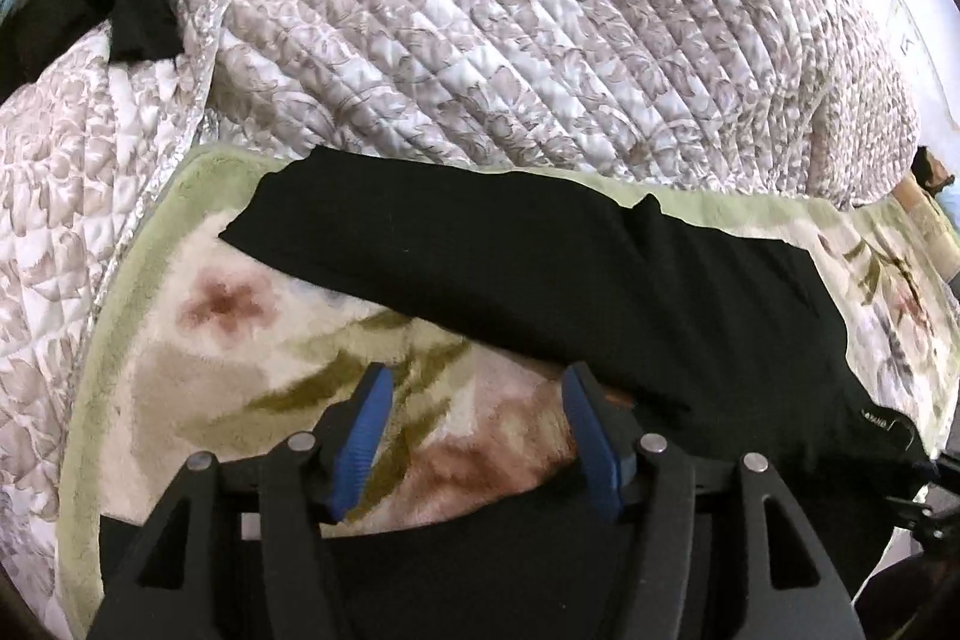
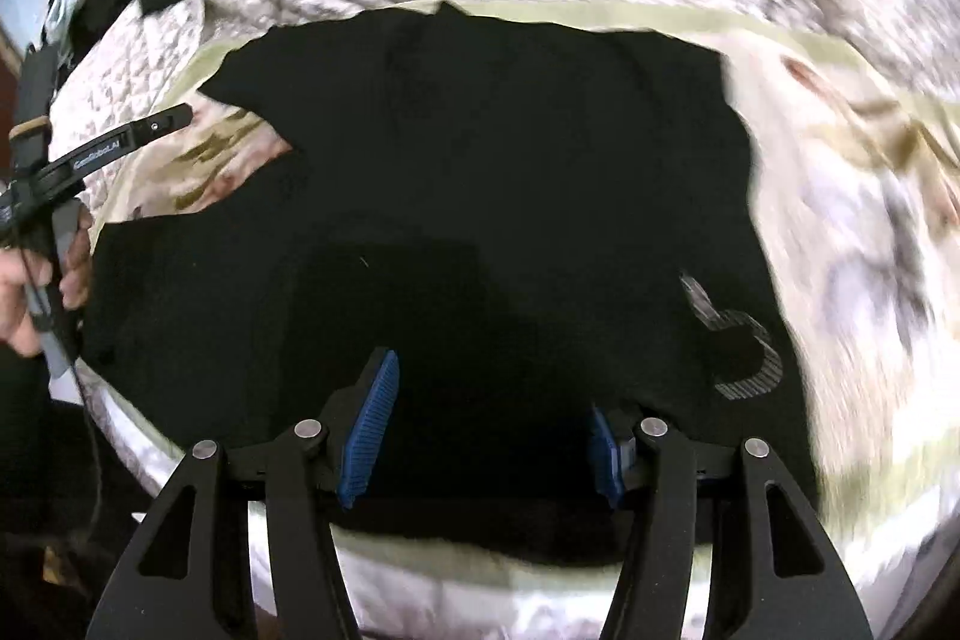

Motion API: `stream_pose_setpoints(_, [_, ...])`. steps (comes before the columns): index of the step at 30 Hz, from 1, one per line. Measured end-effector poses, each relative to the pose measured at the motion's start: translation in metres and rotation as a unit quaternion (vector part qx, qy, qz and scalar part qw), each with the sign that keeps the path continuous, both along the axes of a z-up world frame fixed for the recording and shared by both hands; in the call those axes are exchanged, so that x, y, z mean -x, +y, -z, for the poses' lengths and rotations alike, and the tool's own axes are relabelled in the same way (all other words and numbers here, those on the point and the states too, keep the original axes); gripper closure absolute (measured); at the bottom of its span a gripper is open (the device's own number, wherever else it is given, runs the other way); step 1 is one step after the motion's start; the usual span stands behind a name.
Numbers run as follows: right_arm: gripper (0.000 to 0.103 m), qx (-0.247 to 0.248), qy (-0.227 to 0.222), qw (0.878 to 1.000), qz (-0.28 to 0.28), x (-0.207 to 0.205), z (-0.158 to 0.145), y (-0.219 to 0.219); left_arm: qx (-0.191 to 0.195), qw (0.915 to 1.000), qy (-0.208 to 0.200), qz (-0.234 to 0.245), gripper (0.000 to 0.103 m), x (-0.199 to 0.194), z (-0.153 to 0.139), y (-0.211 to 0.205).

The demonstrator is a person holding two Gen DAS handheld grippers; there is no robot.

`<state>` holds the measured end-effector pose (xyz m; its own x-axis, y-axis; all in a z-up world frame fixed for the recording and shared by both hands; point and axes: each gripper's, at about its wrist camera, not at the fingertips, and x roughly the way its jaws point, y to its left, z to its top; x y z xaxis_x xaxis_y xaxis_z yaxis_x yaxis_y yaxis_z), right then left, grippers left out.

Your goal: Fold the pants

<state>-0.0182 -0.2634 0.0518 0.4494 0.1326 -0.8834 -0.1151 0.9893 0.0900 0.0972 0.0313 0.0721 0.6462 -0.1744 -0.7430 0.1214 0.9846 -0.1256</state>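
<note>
Your black pants point(image 2: 480, 172) lie spread on the floral fleece blanket point(image 1: 198, 352) over the bed, flat enough to take a fold, with the quilted bedspread point(image 1: 480, 10) bunched behind. Your left claw point(image 1: 477, 436) hangs open over bare blanket beside one leg, gripping nothing. Your right claw point(image 2: 486, 430) is open above the pants near the printed logo point(image 2: 738, 340); cloth hides its right pad's tip, so contact there is unclear. Motion blur smears the right view.

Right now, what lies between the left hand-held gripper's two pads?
Only bare floral blanket shows between the open left hand-held gripper pads; the black pants lie beyond, per the left wrist view.
</note>
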Motion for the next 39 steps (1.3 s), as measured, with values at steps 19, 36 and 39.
stream_pose_setpoints(19, [0.046,0.041,0.041,0.997,0.055,0.008,0.021,-0.055,-0.003,0.9996,0.000,0.027,0.041,0.003,0.007,-0.010])
stream_pose_setpoints(36, [0.045,0.038,-0.085,0.984,-0.151,-0.209,0.009,0.003,-0.037,0.9980,0.004,0.050,0.030,-0.142,0.025,-0.024])
stream_pose_setpoints(39, [0.045,0.036,-0.084,0.984,-0.151,-0.249,0.020,0.003,-0.052,0.9976,0.009,0.044,0.029,-0.170,0.037,-0.030])
